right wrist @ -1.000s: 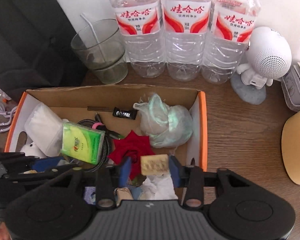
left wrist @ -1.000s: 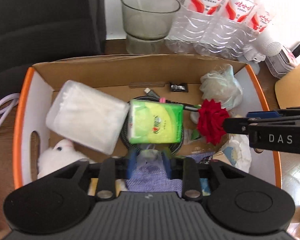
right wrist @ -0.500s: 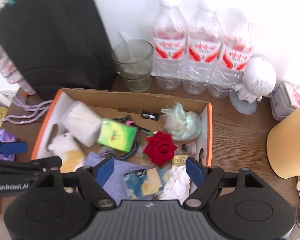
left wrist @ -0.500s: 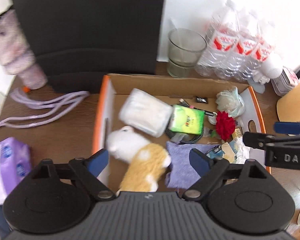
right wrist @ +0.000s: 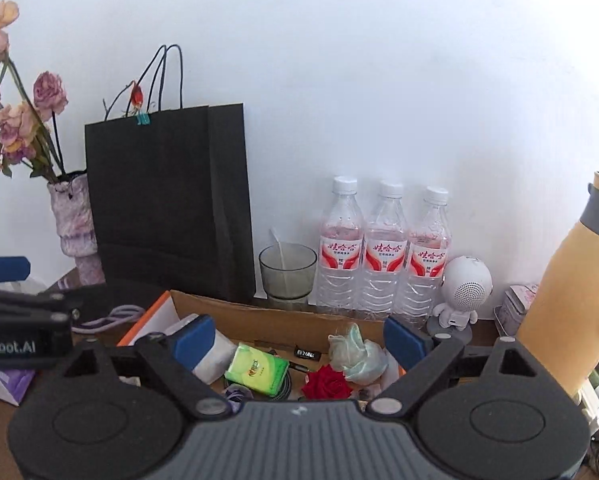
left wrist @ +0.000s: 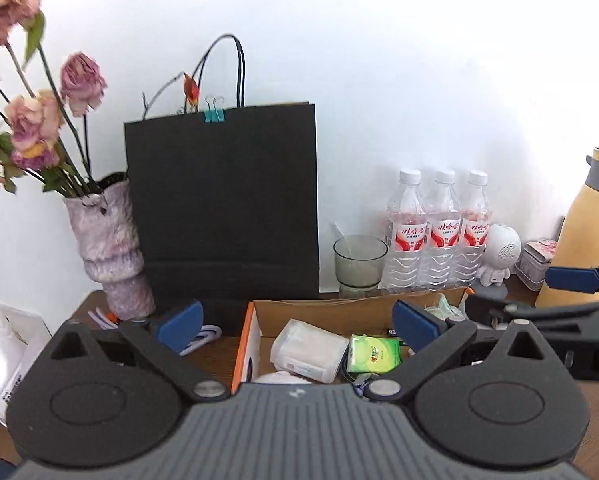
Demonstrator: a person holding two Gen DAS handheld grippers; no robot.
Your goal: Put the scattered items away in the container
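we're now holding both grippers up and back from the cardboard box, left gripper and right gripper both spread wide and empty; the green tissue pack and red rose are sitting inside.

Left tongs: jaws spread wide, blue pads far apart, nothing between them, aimed level and forward. Right tongs: jaws likewise wide, nothing gripped, same forward aim. Both held side by side at about same height, each visible in other's view.
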